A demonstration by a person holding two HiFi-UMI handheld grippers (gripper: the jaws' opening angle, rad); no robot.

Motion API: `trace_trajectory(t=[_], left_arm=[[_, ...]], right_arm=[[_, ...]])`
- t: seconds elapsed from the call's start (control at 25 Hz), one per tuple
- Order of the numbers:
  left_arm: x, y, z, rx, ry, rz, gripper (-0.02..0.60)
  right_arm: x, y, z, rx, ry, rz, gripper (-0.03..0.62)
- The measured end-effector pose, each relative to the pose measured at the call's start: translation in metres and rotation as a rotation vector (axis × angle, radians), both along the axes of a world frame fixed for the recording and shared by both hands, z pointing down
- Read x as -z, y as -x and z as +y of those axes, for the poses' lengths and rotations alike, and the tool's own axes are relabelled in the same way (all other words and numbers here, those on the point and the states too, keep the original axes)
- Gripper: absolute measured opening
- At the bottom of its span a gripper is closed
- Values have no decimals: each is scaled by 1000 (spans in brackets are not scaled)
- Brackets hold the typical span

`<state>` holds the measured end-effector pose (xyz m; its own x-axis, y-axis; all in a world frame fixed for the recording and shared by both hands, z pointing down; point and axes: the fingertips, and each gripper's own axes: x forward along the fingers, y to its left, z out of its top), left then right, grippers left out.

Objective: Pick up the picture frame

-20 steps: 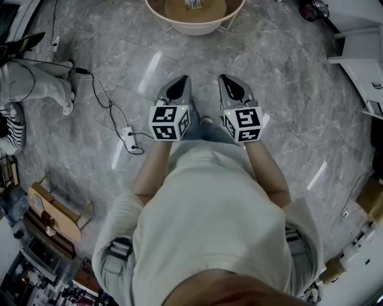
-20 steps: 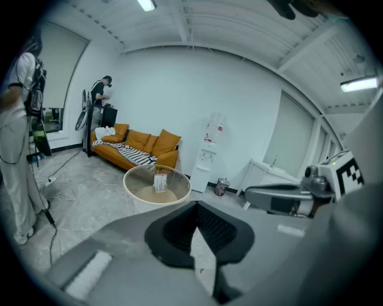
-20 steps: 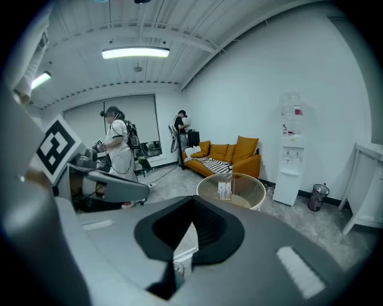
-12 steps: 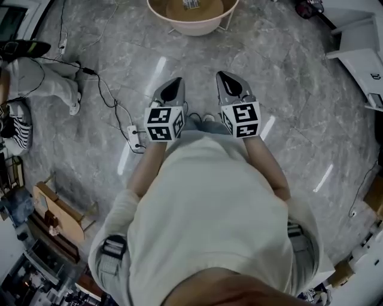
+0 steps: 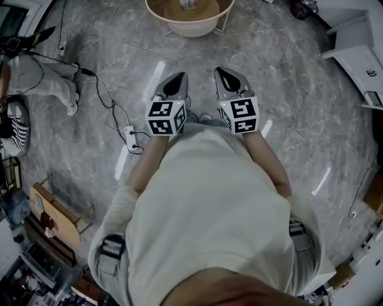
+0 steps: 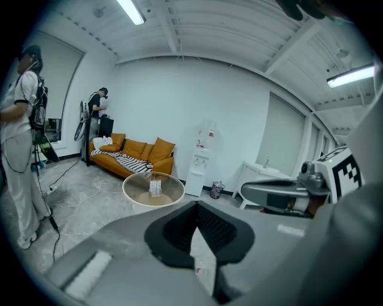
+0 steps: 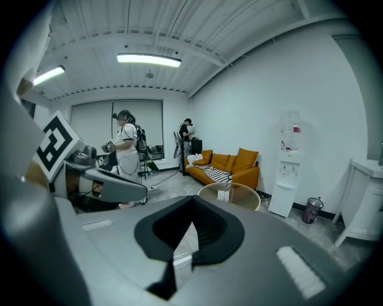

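Observation:
The picture frame (image 5: pixel 189 5) is a small upright card-like piece standing on a round glass table (image 5: pixel 179 27) at the top of the head view. It shows far ahead as the frame (image 6: pixel 155 188) in the left gripper view and the frame (image 7: pixel 224 195) in the right gripper view. My left gripper (image 5: pixel 177 78) and right gripper (image 5: pixel 223 72) are held side by side in front of my chest, well short of the table. Both point toward it. The left gripper (image 6: pixel 195 207) and right gripper (image 7: pixel 192 201) have their jaws together with nothing between them.
A power strip (image 5: pixel 129 136) with cables lies on the marble floor to my left. A standing person (image 5: pixel 37 83) is at far left, white furniture (image 5: pixel 358 55) at far right. An orange sofa (image 6: pixel 135 153) and a water dispenser (image 6: pixel 200 168) stand beyond the table.
Both grippers have drifted a little up the head view, still side by side and shut. The floor and cables have shifted slightly as I step toward the table.

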<state>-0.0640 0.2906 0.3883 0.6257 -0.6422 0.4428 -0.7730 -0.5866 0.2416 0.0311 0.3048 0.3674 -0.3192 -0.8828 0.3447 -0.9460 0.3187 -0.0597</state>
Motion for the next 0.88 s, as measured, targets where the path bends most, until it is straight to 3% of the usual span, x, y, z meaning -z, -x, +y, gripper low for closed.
trace_trajectory(t=[0.44,0.88], left_arm=[[-4,3,-22,26,26,14,2],[-18,-10,-88,24,49,19,2]], right_arm=[[-13,5,-18,7,34,-27,-2],[-21,-5,-77,20,51,0,-2]])
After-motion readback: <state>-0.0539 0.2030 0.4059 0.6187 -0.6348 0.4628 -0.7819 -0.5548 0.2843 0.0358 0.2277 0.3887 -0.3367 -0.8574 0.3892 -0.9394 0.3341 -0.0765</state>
